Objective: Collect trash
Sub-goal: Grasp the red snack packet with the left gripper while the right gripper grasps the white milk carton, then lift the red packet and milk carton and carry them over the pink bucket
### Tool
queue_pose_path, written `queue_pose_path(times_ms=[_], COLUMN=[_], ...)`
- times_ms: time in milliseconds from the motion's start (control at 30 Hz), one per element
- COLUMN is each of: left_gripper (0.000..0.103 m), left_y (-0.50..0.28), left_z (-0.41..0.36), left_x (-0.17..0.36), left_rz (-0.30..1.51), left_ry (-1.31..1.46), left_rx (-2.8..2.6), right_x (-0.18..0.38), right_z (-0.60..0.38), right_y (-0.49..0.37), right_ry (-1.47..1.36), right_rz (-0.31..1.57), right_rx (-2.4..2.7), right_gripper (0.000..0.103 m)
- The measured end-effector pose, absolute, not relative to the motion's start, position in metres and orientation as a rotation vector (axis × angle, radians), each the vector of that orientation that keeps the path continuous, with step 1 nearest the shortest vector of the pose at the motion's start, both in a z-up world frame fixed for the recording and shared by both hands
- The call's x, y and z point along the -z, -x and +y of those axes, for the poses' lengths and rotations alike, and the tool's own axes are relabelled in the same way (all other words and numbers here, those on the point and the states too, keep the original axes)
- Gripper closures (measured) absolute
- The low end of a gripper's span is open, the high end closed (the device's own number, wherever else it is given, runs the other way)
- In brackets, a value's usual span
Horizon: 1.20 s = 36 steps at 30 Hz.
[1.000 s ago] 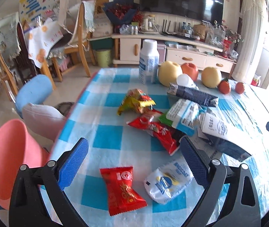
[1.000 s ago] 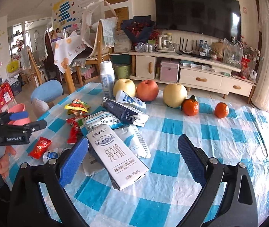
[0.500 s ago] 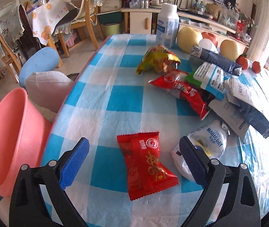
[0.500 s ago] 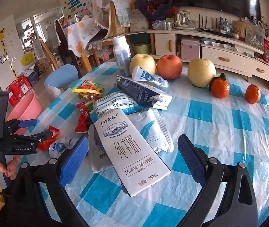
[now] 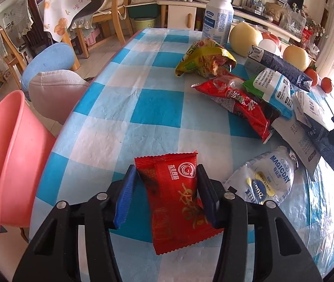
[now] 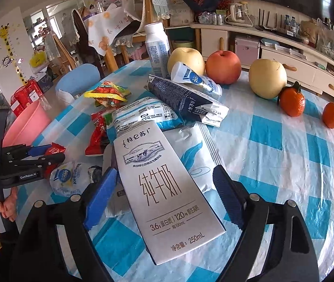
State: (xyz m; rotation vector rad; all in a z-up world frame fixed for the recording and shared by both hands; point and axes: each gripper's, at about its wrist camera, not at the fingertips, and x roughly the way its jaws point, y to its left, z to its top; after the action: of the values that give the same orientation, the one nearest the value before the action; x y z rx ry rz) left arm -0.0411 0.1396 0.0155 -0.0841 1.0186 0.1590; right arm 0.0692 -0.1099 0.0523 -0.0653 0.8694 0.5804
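Note:
My left gripper (image 5: 165, 183) is shut on a red snack packet (image 5: 176, 202) at the near left of the blue-checked table (image 5: 119, 108); both pads press its sides. It shows in the right wrist view (image 6: 47, 155) with the red packet (image 6: 55, 150). A pink basin (image 5: 4, 155) sits off the table's left edge. My right gripper (image 6: 164, 185) is open, its jaws on either side of a flattened white milk carton (image 6: 164, 192). More trash lies around: a white pouch (image 5: 268, 178), a red wrapper (image 5: 237, 101), a yellow-green bag (image 5: 204, 58).
A dark blue carton (image 6: 183, 98), a light blue pack (image 6: 143, 115), a white bottle (image 6: 157, 49), apples (image 6: 223, 67) and oranges (image 6: 292, 102) sit further back. A blue stool (image 5: 49, 61) and chairs stand left of the table.
My left gripper has moved forward over the red packet and closed on it. My right gripper has moved down closer to the white milk carton and narrowed a little, still open.

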Motion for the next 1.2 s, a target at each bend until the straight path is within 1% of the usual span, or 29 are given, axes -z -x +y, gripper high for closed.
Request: queue_pose_path(times_ms=[100,233,267,300,333,367,400,700,1200], left_gripper=[0.052,0.056,0.056,0.056,0.056,0.056,0.056,0.058,0.058], left_y=[0.039,0.036,0.035,0.035,0.034,0.034,0.034,0.036,0.052], left_z=[0.138,0.138,0.139,0.139,0.139,0.14,0.14,0.15,0.174], left_x=[-0.016,-0.017,-0.017,-0.017,-0.017,-0.017,-0.017,-0.024,-0.054], left_rz=[1.017,1.012,1.01,1.009,1.009,1.008,1.007,0.977,0.871], left_ry=[0.087,0.1,0.104,0.108,0.111,0.115,0.119,0.174,0.219], left_rx=[-0.154,-0.139,-0.136,-0.134,-0.132,-0.129,-0.125,-0.102,-0.113], right_x=[-0.05,-0.046,-0.045,-0.044,-0.044,-0.044,-0.044,-0.049,-0.076], right_z=[-0.105,-0.101,-0.1,-0.099,-0.098,-0.097,-0.096,-0.097,-0.084], right_y=[-0.069,-0.07,-0.07,-0.069,-0.069,-0.069,-0.069,-0.058,-0.032], right_ry=[0.091,0.121,0.131,0.136,0.14,0.148,0.164,0.203,0.144], right_rz=[0.871,0.878,0.879,0.879,0.88,0.881,0.881,0.839,0.737], right_rx=[-0.585,-0.572,-0.57,-0.573,-0.574,-0.567,-0.553,-0.506,-0.506], right_gripper=[0.019,0.02,0.024,0.031,0.035,0.043,0.045,0.046,0.046])
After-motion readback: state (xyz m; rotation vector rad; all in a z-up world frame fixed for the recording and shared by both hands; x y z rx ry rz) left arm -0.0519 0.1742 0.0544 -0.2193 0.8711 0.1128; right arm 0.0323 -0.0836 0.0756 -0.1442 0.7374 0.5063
